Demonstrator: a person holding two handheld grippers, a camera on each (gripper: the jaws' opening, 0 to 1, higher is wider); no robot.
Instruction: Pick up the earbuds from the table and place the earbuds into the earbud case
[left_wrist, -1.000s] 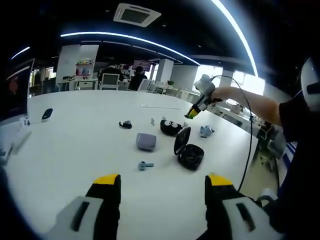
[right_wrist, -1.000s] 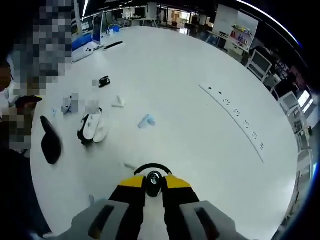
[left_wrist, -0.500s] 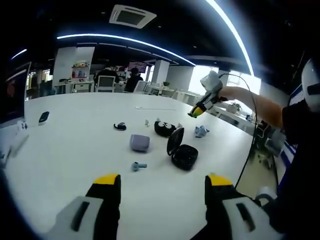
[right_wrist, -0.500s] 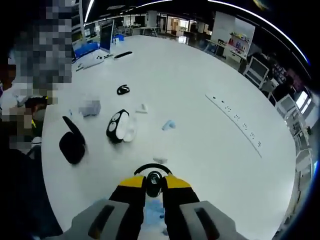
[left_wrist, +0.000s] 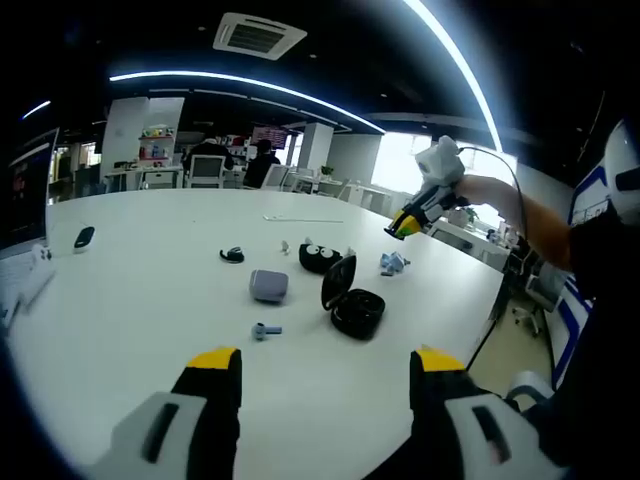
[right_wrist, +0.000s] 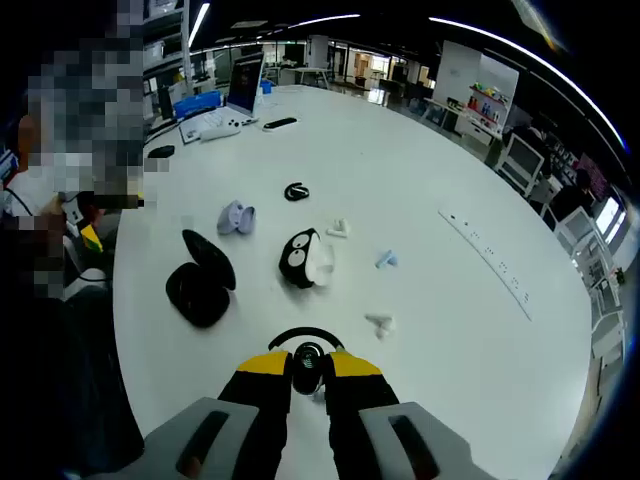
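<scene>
My right gripper (right_wrist: 307, 366) is shut on a black earbud (right_wrist: 306, 352) with a curved ear hook, held above the white table (right_wrist: 420, 150). The open black earbud case (right_wrist: 200, 286) lies ahead and to the left of it. In the left gripper view that case (left_wrist: 351, 300) stands with its lid up at mid-table, and the right gripper (left_wrist: 408, 226) hangs in the air beyond it to the right. A second black hooked earbud (left_wrist: 232, 255) lies farther back. My left gripper (left_wrist: 327, 372) is open near the table's front edge, with nothing between its jaws.
Around the black case lie a shut grey case (left_wrist: 268, 286), an open black-and-white case (right_wrist: 304, 259), a grey-blue earbud (left_wrist: 264, 330), blue earbuds (left_wrist: 390, 263) and white earbuds (right_wrist: 380, 322). A laptop (right_wrist: 243, 78) stands at the far end. A person's arm (left_wrist: 525, 215) holds the right gripper.
The right gripper, still shut on the black earbud, has drawn back and swung, so the cases now sit nearer the middle of its view. In the left gripper view it has risen slightly rightward.
</scene>
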